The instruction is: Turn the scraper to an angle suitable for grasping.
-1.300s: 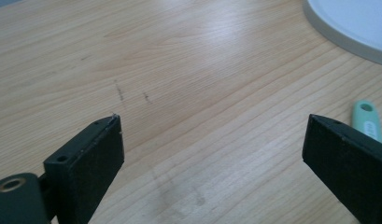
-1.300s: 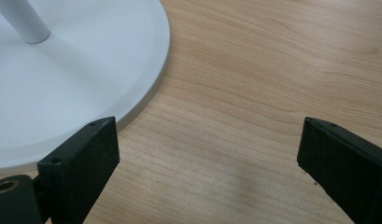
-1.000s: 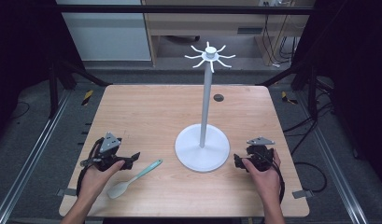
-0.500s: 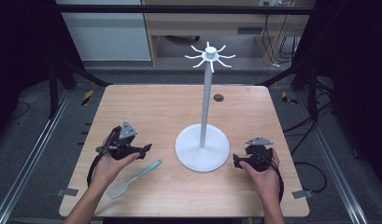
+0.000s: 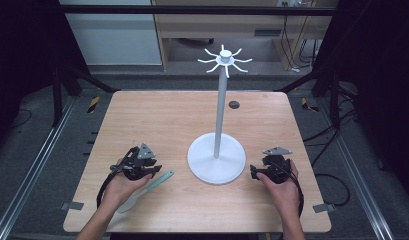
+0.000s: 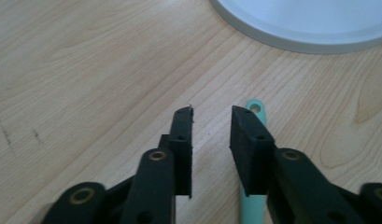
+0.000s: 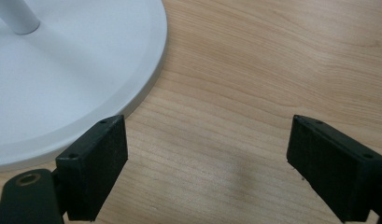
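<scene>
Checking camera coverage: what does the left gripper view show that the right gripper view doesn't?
Left gripper view: the teal spatula handle with its hanging hole, partly under one of the narrowly parted fingers of the left gripper.
Right gripper view: the stand's white pole, and the right gripper with fingers spread wide over bare wood.
Both: the white stand base and the wooden table.

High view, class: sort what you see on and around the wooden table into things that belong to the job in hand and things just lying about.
In the job:
- pale green plastic spoon
- left hand-held gripper, jaws apart over the spoon's handle
- white metal hook stand

Lying about:
- small dark round disc on the light wooden table
- yellow-and-black tools on the floor
</scene>
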Action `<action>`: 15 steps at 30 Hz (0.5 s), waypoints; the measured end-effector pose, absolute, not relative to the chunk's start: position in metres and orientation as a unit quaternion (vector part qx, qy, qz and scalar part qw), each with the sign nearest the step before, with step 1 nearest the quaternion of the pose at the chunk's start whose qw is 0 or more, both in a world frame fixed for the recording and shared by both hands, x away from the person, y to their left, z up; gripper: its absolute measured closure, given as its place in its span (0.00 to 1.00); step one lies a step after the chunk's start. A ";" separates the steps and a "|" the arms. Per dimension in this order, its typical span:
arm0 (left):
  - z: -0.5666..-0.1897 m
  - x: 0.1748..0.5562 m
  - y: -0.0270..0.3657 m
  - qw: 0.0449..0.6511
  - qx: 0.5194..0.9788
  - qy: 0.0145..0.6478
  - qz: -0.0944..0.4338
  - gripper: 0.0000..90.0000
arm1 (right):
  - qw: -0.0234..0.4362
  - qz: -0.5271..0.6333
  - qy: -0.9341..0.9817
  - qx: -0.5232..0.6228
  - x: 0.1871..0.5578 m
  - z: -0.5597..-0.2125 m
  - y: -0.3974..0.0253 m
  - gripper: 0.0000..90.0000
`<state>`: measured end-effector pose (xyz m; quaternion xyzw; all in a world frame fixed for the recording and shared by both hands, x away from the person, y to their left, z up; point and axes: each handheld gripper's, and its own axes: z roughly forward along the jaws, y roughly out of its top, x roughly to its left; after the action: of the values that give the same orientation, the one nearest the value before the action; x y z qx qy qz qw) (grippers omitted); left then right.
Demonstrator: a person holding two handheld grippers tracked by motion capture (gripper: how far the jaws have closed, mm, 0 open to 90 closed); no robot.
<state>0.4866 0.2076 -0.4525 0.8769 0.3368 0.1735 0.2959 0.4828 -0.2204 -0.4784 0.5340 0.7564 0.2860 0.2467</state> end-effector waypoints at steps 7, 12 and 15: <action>-0.457 0.489 0.203 0.284 0.887 0.333 0.148 1.00 | 0.245 0.287 0.755 0.536 0.483 -0.478 -0.221 0.16; -0.462 0.488 0.200 0.263 0.898 0.325 0.140 1.00 | 0.242 0.285 0.756 0.537 0.483 -0.479 -0.220 0.16; -0.466 0.487 0.196 0.253 0.903 0.320 0.137 1.00 | 0.242 0.283 0.757 0.537 0.483 -0.479 -0.220 0.16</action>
<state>0.4869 0.1959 -0.4656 0.9027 0.3197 0.1369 0.2533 0.4831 -0.2201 -0.4793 0.5372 0.7569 0.2831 0.2415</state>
